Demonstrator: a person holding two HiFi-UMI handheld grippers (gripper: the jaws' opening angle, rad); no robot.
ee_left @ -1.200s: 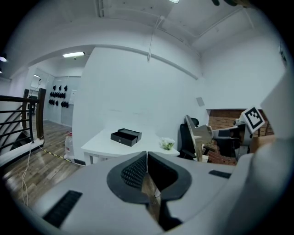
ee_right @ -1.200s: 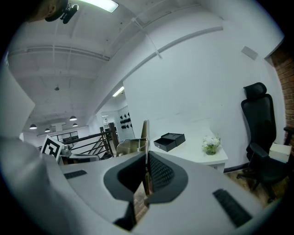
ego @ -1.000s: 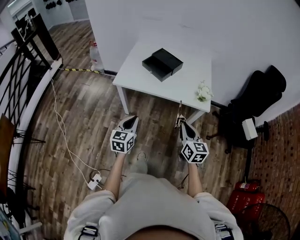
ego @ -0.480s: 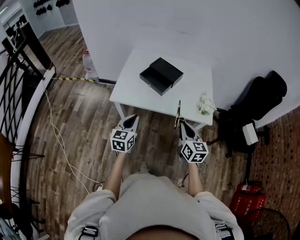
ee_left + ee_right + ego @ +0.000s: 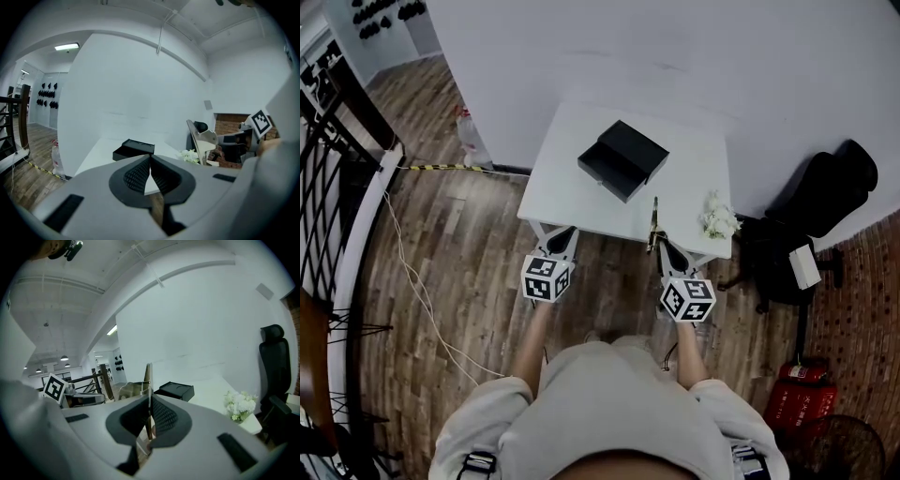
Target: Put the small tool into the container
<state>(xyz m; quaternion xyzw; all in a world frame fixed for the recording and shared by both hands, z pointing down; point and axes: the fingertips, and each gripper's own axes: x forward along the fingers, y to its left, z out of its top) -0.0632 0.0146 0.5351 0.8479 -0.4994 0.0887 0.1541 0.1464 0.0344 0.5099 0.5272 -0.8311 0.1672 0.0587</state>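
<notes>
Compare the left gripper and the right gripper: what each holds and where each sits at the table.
Load: the right gripper is shut on the small tool, which sticks out ahead of its jaws; the left gripper is shut on nothing.
Place: the left gripper is by the table's near left corner; the right gripper is nearer the white flowers.
Shared: both have jaws together and point towards the black container.

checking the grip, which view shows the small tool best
The right gripper view: the small tool stands close up, clamped between the shut jaws of the right gripper. The head view shows it only as a thin sliver pointing toward the table. The left gripper view does not show it clearly.
</notes>
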